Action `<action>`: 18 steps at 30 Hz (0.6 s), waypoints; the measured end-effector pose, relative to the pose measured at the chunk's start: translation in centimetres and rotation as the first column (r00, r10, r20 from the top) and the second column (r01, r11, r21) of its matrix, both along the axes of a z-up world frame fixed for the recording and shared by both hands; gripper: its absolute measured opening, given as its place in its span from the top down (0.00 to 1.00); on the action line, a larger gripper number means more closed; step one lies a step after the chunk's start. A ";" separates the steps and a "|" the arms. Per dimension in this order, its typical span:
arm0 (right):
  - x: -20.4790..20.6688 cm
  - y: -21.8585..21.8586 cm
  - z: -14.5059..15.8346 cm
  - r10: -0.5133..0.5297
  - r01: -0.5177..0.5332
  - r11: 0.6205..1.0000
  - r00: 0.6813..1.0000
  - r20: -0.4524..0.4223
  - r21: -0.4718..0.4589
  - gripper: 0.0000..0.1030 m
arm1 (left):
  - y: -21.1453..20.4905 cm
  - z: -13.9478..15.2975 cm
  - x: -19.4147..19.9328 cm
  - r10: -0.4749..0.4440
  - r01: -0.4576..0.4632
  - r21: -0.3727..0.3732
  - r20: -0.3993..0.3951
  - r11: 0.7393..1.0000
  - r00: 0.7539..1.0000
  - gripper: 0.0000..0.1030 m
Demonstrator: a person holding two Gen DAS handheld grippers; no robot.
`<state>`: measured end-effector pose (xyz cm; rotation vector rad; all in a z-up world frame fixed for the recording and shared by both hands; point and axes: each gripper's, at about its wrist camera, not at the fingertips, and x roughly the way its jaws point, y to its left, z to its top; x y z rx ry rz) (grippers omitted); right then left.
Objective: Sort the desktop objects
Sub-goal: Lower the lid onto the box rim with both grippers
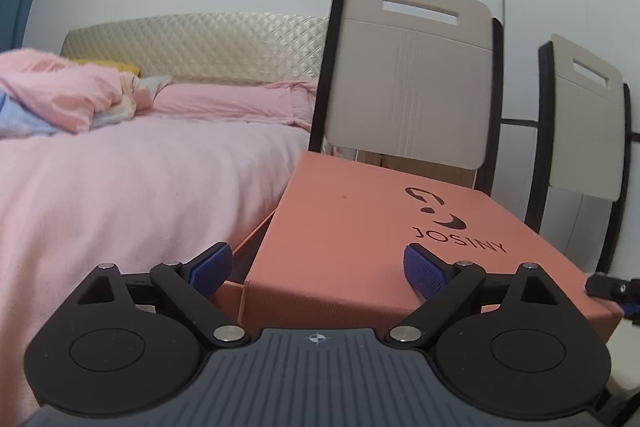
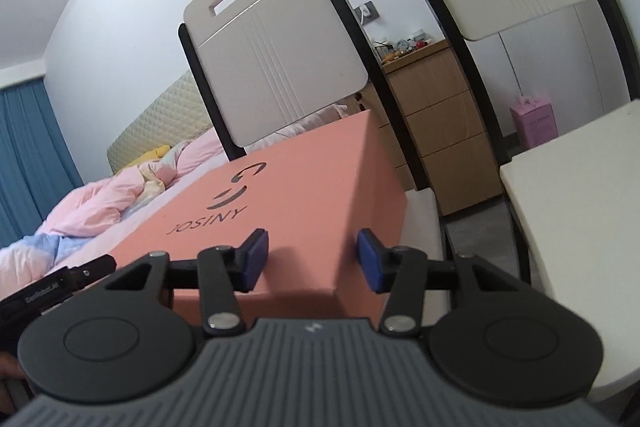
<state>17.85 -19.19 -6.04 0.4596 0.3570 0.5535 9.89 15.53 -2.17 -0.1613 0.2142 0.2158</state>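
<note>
We're at the box (image 1: 360,227), lid ajar at nine o'clock; both jaws spread, pinching nothing. Next: grip the lid edges.

"josiny" on the salmon box lid (image 1: 360,227).

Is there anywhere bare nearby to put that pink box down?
The white tabletop right of the pink box looks bare. So does the pink bed sheet on its left. Behind the box it is crowded: two chair backs stand close.
</note>
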 end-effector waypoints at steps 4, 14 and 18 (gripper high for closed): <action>-0.1 0.2 -0.1 -0.025 0.026 0.999 1.000 -0.014 0.024 0.50 | 0.3 0.0 -0.8 0.041 -0.041 0.008 0.014 0.999 0.999 0.08; -0.7 0.4 -0.2 -0.052 0.054 0.997 0.998 -0.030 0.055 0.48 | -0.2 -0.4 -0.3 -0.062 0.063 -0.030 0.018 0.998 0.998 0.03; -0.9 0.9 0.3 -0.050 0.051 0.996 0.999 -0.016 0.078 0.49 | 0.8 0.1 0.2 -0.022 0.024 -0.073 0.034 0.997 0.999 0.03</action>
